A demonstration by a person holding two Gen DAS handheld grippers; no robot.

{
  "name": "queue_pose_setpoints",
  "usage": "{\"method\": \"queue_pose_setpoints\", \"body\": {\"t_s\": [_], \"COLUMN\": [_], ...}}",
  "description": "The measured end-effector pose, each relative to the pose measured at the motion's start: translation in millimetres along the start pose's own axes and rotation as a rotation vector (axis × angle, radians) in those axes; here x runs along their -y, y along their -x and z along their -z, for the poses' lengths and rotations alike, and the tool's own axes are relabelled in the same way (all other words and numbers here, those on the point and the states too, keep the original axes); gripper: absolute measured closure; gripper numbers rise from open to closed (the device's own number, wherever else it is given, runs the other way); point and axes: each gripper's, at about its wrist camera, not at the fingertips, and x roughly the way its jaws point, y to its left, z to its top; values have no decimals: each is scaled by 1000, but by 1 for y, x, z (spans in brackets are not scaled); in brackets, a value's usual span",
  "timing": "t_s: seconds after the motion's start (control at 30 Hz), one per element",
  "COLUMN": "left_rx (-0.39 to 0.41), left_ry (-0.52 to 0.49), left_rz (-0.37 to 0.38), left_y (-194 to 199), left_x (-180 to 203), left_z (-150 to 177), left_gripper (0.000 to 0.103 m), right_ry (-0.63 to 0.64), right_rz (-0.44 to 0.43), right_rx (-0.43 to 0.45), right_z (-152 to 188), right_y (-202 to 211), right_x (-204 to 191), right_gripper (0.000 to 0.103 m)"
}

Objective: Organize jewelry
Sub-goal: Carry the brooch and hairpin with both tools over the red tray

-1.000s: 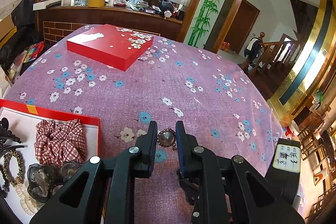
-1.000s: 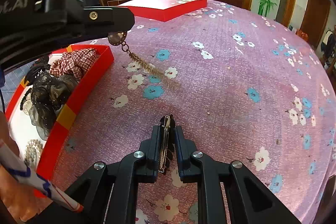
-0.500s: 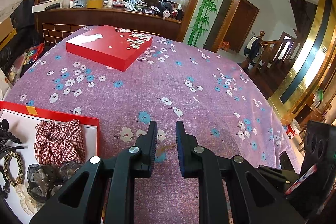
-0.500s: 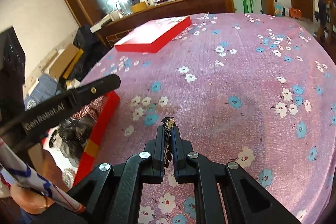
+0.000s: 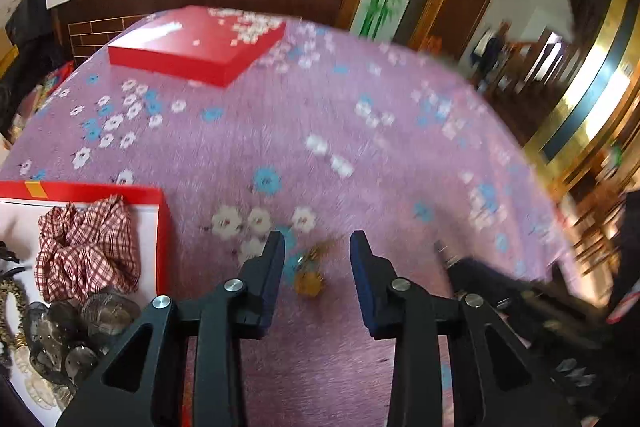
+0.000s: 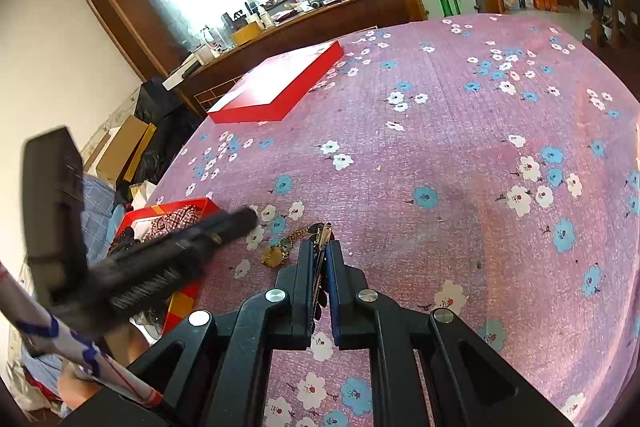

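Both grippers are converging on pendant [image 5: 308, 281]: it's lying just ahead, between left gripper's [image 5: 316, 247] spread fingers, chain trailing forward. Right gripper [image 6: 322, 247], clamping a hair clip [image 6: 320, 251], is sitting just right of it.

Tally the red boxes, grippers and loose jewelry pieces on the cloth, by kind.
Red boxes: 2, lid and tray
Grippers: 2, left gripper and right gripper
Loose on cloth: 1, pendant
Total: 5

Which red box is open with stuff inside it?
The near red box, left of the left gripper, is open, holding a checked scrunchie. The far red box is closed.
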Motion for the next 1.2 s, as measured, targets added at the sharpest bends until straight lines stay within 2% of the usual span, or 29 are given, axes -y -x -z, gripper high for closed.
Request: {"method": "queue_pose_setpoints", "body": {"t_s": [0.17,0.2,0.23,0.3,0.47,0.67,0.83,1.0,1.2], "left_rx": [-65,-73,-80,-100,-89,23,79,135,211], "left_ry": [-60,-66,-69,-77,-103,-59,-14,2,5], "left_rz": [-61,-71,-83,-103,-127,-36,27,59,80], "left_y": [-17,-21,-24,-30,-32,-5,12,38,84], "left_x": [11,9,8,8,10,7,2,4,4], "left_z": [10,12,13,16,20,13,4,3,12], "left_gripper": [71,73,82,93,94,95,95,95,95], "right_ry": [-4,-4,-5,-8,-14,-14,-11,22,85], "right_rz": [-2,-4,-3,-2,-1,-1,-3,-22,-85], "right_rx": [4,3,3,3,6,24,34,55,81], "right_z": [0,0,0,-1,-1,-1,-2,-1,4], "right_y": [2,2,2,2,2,7,10,15,19], "right_x": [0,0,0,2,3,3,1,-8,-28], "right_gripper": [96,96,96,96,96,96,96,96,96]}}
